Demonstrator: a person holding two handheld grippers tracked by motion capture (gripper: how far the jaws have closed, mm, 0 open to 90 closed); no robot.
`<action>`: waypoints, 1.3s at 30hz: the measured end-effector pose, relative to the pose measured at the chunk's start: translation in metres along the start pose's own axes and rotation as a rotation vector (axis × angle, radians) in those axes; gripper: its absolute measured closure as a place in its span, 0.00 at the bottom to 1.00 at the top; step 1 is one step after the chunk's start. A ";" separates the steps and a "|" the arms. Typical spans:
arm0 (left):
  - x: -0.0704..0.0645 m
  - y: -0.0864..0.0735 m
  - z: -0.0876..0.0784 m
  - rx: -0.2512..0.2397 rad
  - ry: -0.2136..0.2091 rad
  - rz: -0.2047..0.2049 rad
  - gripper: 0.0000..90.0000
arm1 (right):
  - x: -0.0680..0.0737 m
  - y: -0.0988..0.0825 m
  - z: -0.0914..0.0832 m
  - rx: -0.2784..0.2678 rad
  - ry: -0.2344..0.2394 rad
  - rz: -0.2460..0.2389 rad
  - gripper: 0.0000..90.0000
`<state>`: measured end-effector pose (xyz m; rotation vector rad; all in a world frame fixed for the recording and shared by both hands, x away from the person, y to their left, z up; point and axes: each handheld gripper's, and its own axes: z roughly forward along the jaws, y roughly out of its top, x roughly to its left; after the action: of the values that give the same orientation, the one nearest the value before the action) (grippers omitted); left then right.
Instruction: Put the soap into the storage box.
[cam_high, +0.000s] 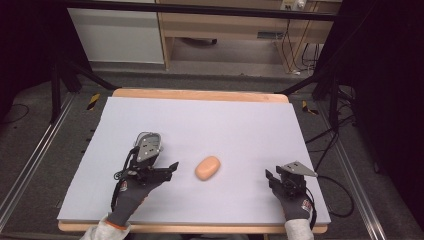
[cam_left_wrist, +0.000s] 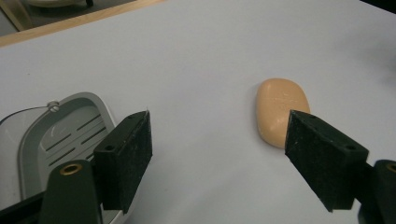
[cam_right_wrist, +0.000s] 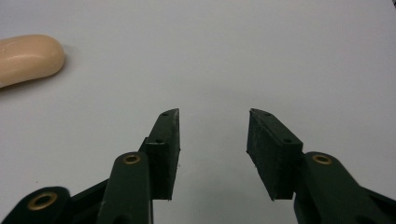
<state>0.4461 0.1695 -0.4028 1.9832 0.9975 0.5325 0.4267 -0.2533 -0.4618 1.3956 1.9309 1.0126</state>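
Near the middle of the surface (cam_high: 210, 125) lies the soap (cam_high: 208, 167), flat and free. The left tool (cam_high: 172, 166) points at it with jaws spread wide — likely set to straddle it — beside the grey dish (cam_left_wrist: 70, 135). The right tool (cam_high: 270, 176), jaws apart and empty, waits well off.

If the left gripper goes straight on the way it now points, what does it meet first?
Probably the bar of soap: it lies just ahead, toward one open jaw of the left gripper, so it may only graze it. The soap dish stays beside.
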 end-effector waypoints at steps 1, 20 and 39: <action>-0.001 0.001 0.001 0.002 -0.001 0.002 0.25 | 0.000 0.000 0.000 0.000 0.000 0.000 0.62; -0.029 0.019 0.032 0.048 -0.045 0.052 0.24 | -0.004 0.001 0.000 0.010 0.003 -0.009 0.75; -0.051 0.028 0.069 0.125 -0.060 0.090 0.25 | -0.004 0.001 0.001 0.014 0.002 -0.008 0.68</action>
<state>0.4738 0.0853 -0.4190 2.1505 0.9278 0.4665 0.4292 -0.2567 -0.4617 1.3944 1.9468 0.9994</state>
